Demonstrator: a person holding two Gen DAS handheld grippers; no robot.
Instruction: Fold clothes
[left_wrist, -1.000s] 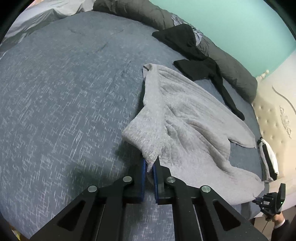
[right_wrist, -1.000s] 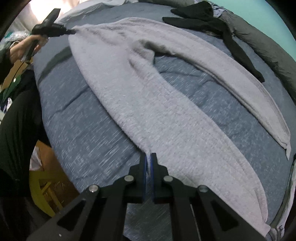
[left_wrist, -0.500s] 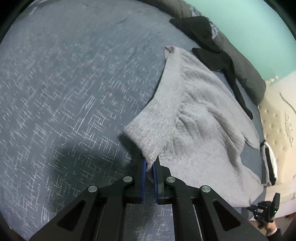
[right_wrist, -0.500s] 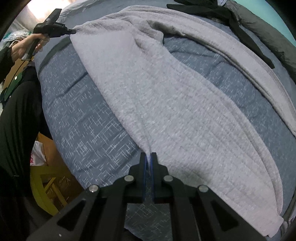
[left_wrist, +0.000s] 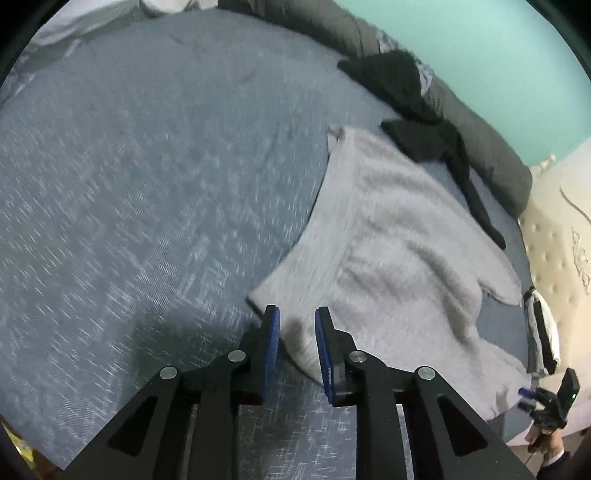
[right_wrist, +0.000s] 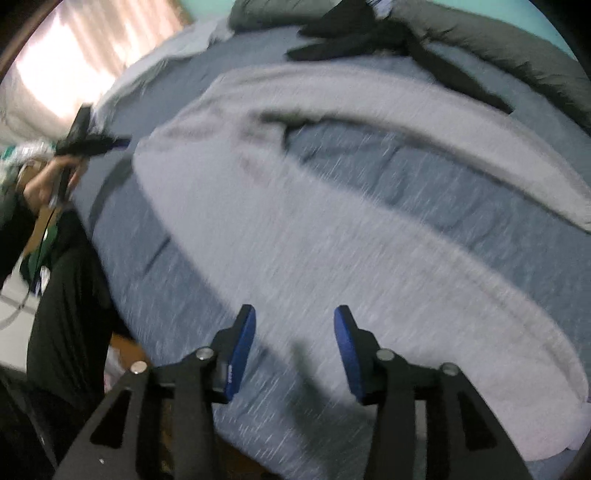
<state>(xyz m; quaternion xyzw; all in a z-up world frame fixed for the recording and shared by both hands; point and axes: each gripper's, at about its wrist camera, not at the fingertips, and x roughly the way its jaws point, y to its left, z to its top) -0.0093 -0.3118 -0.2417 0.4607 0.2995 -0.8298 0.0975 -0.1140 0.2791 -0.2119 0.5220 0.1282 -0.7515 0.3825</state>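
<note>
Both grippers have just let go of the grey trousers (left_wrist: 399, 258). A second ago each one pinched a corner of the cloth tight. Now the jaws of the left gripper (left_wrist: 296, 317) have just been opening, and there is a small gap between its blue pads (left_wrist: 271, 343). The corner of the trousers lies on the bed (left_wrist: 147, 206) just in front of that gap and partly under it, but the pads do not press on it.

The jaws of the right gripper (right_wrist: 294, 317) have just been opening too, and they stand wider apart. The grey cloth lies flat below and ahead of them, with nothing squeezed in between (this picture is quite blurry).

The trousers now rest spread out on the bed, with one leg running away in front of the right gripper and the other leg curving off to the far right. A black garment (left_wrist: 417, 110) lies farther off, beyond the trousers.

This probably means the laying-out part is done. The folding itself still looks not yet begun, since the legs lie apart.
</note>
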